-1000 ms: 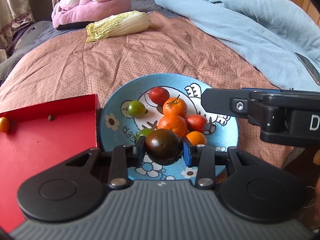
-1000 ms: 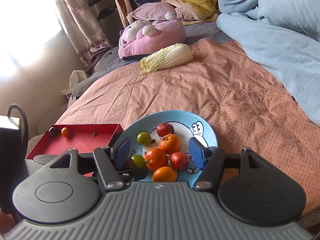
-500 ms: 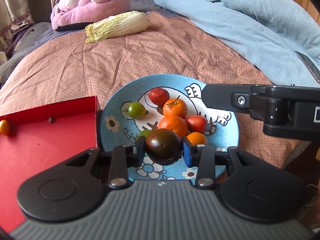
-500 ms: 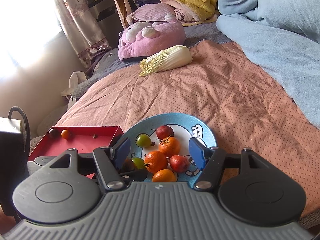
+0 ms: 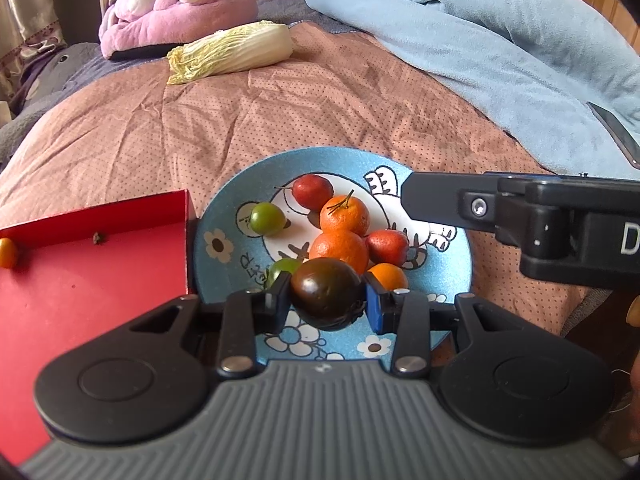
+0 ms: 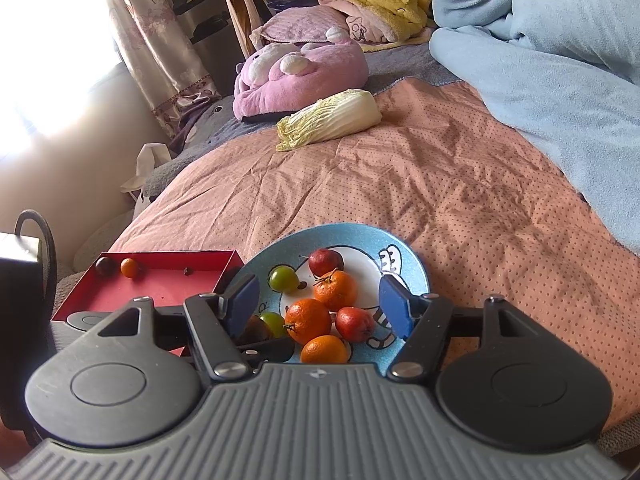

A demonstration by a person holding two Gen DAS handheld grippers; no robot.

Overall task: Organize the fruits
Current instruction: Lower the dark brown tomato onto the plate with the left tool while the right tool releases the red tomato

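My left gripper (image 5: 326, 304) is shut on a dark purple-brown tomato (image 5: 326, 294), held just above the near part of a blue cartoon plate (image 5: 224, 216). The plate holds several fruits: oranges (image 5: 345, 214), red fruits (image 5: 312, 191) and green tomatoes (image 5: 266, 218). A red tray (image 5: 92, 280) lies left of the plate with a small orange fruit (image 5: 7, 253) in its far corner. My right gripper (image 6: 320, 304) is open and empty above the plate (image 6: 412, 264); the tray (image 6: 168, 280) in that view holds a dark fruit (image 6: 105, 267) and an orange fruit (image 6: 129, 267).
Everything rests on a pink dotted bedspread (image 5: 280, 112). A napa cabbage (image 5: 232, 52) lies farther back, a pink plush toy (image 5: 176, 16) behind it. A light blue blanket (image 5: 480, 40) is piled on the right. A phone (image 5: 616, 134) lies at the right edge.
The left gripper keeps its hold on the dark tomato and has barely moved. The right gripper has drifted slightly over the plate and stays open.
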